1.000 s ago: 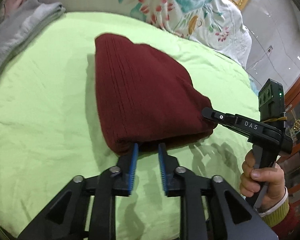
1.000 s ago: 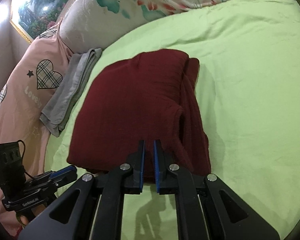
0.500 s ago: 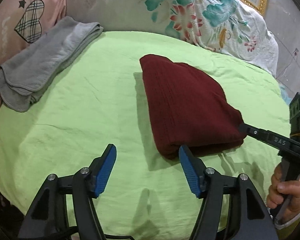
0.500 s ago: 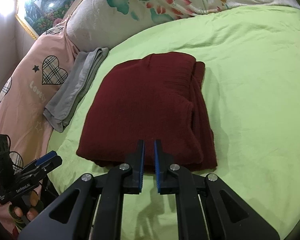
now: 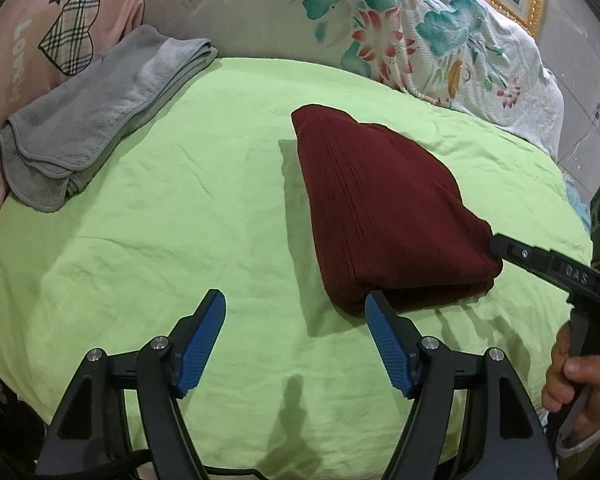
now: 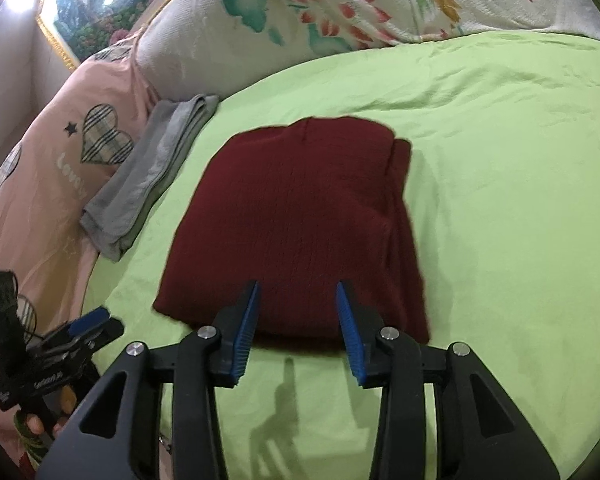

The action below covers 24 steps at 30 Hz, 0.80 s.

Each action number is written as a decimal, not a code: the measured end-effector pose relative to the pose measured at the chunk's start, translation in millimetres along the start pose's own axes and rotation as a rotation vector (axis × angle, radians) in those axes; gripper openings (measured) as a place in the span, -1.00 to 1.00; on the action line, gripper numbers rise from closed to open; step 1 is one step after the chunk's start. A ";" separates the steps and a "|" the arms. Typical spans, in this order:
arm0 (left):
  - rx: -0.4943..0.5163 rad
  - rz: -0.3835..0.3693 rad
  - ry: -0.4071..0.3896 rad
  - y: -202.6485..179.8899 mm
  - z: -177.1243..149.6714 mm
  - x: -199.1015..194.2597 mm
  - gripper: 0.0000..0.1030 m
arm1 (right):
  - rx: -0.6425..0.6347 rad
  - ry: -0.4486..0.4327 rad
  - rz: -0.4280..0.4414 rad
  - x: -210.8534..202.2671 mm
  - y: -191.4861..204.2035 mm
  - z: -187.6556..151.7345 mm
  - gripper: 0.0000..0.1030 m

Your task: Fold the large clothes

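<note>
Left wrist view, left to right. Pink pillow (image 5: 40, 32) at 10 o'clock; folded grey towel (image 5: 96, 112) lies along the sheet's edge, touching the pillow. Wide bare stretch of green sheet (image 5: 172, 232) from 9 to 12 o'clock, lightly creased. Left gripper (image 5: 294, 308) spread wide, holding nothing; its right finger tip sits just at the near corner of the sweater (image 5: 380, 208). Sweater folded into a thick block, at 1 to 2 o'clock, flat on the sheet. Floral quilt (image 5: 400, 28) behind it at 12 to 1, well apart. Right gripper (image 5: 500, 246) enters at 3 o'clock, tip against the sweater's right near corner.

Right wrist view. Pillow (image 6: 60, 168) and towel (image 6: 156, 172) at 9 to 10 o'clock. Left gripper (image 6: 96, 320) at 8 o'clock, clear of the sweater. Sweater (image 6: 300, 216) dead centre; layered edges show on its right side. Right gripper (image 6: 298, 300) about half open, empty, tips over the near edge. Open sheet (image 6: 512, 220) from 1 to 4 o'clock.
</note>
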<state>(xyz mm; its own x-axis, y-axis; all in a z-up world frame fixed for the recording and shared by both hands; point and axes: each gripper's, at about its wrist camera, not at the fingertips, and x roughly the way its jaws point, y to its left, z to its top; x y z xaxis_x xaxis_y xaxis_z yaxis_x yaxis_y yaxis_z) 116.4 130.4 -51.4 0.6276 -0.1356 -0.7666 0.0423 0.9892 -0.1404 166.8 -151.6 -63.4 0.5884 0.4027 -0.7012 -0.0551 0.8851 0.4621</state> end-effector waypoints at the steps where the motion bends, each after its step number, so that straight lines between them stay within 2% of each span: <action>1: -0.004 -0.004 0.004 0.3 4.1 3.7 0.45 | 0.007 -0.008 -0.012 2.5 -4.3 6.1 -0.18; 11: -0.045 -0.049 0.045 -1.6 58.6 58.4 0.49 | 0.068 0.013 -0.074 61.8 -41.6 73.3 -0.11; 14: -0.059 -0.042 0.059 1.2 70.7 77.6 0.49 | 0.106 0.052 -0.063 87.0 -51.6 83.6 -0.09; 15: -0.061 -0.056 0.068 1.8 73.8 84.4 0.51 | 0.108 0.072 -0.038 95.3 -51.9 84.5 -0.33; 16: -0.057 -0.065 0.082 1.3 77.1 91.6 0.53 | 0.100 0.075 -0.024 98.6 -50.5 84.7 -0.66; 18: -0.026 -0.068 0.106 -4.7 81.1 96.6 0.47 | 0.085 0.035 -0.017 90.6 -47.4 86.5 -0.72; 20: 0.017 -0.066 0.095 -13.7 84.3 93.4 0.44 | 0.096 -0.043 0.000 67.9 -47.0 85.4 -0.73; 22: 0.038 -0.069 0.104 -20.5 83.3 96.4 0.44 | 0.116 -0.083 -0.023 56.0 -53.4 80.2 -0.74; 23: 0.042 -0.075 0.110 -22.6 82.6 99.7 0.45 | 0.120 -0.076 -0.042 59.4 -56.8 77.7 -0.75; 24: 0.044 -0.074 0.118 -24.8 81.6 104.5 0.46 | 0.122 -0.032 -0.064 70.7 -61.9 74.1 -0.75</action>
<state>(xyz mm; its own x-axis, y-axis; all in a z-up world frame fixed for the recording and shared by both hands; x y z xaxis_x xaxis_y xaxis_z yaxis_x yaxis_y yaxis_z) 244.4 96.3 -76.8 0.5259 -0.2111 -0.8239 0.1208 0.9774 -0.1734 271.6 -195.3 -101.3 0.6133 0.3370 -0.7144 0.0805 0.8731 0.4809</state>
